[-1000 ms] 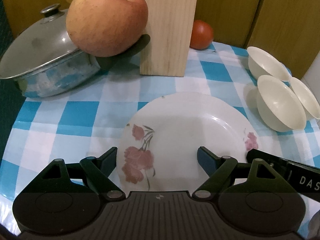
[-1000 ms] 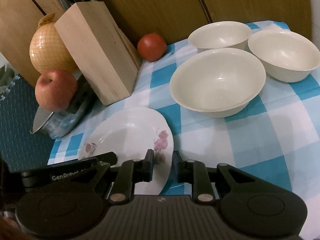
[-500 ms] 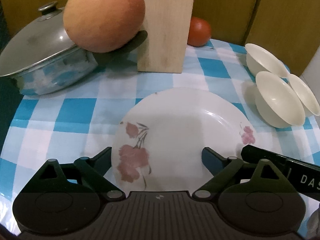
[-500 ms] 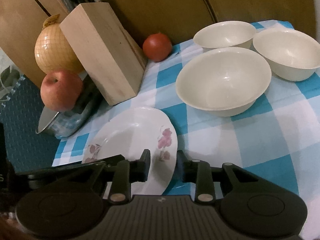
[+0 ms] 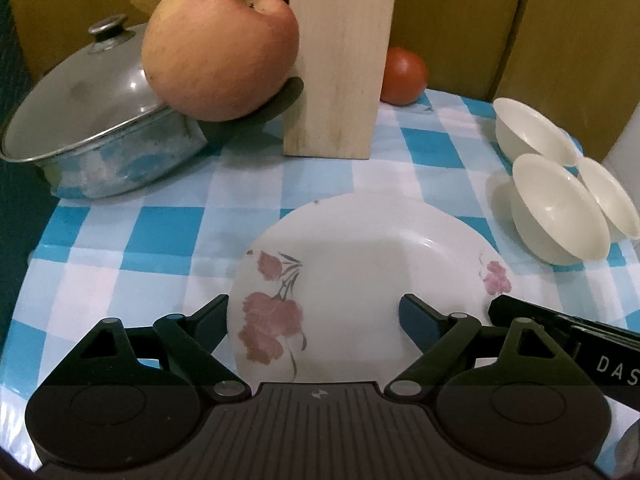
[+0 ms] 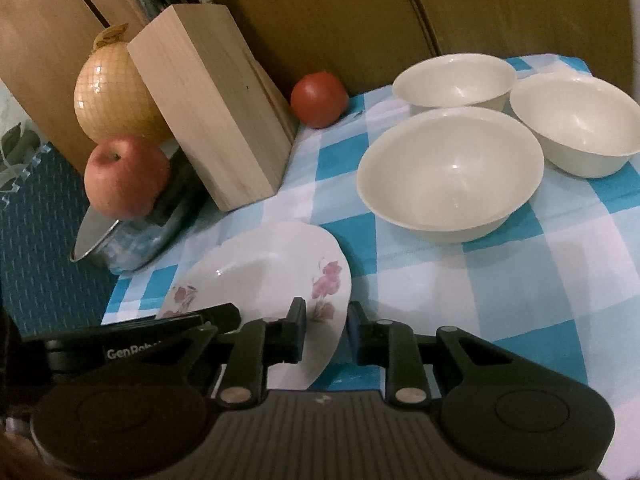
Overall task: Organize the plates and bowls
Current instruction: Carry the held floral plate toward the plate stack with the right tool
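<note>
A white plate with pink flowers lies on the blue checked tablecloth; it also shows in the right wrist view. My left gripper is open, its jaws wide apart over the plate's near edge. My right gripper has its jaws close on either side of the plate's right rim, which is tilted up off the cloth. Three cream bowls stand to the right: the nearest bowl, the far bowl and the right bowl.
A wooden knife block stands behind the plate. A lidded steel pot sits at the left with an apple on its handle. A tomato and a netted melon are by the wooden back wall.
Both grippers have lifted a little and the views have pulled back. The plate's right rim has risen off the cloth between the right jaws. The left jaws stay wide open.
</note>
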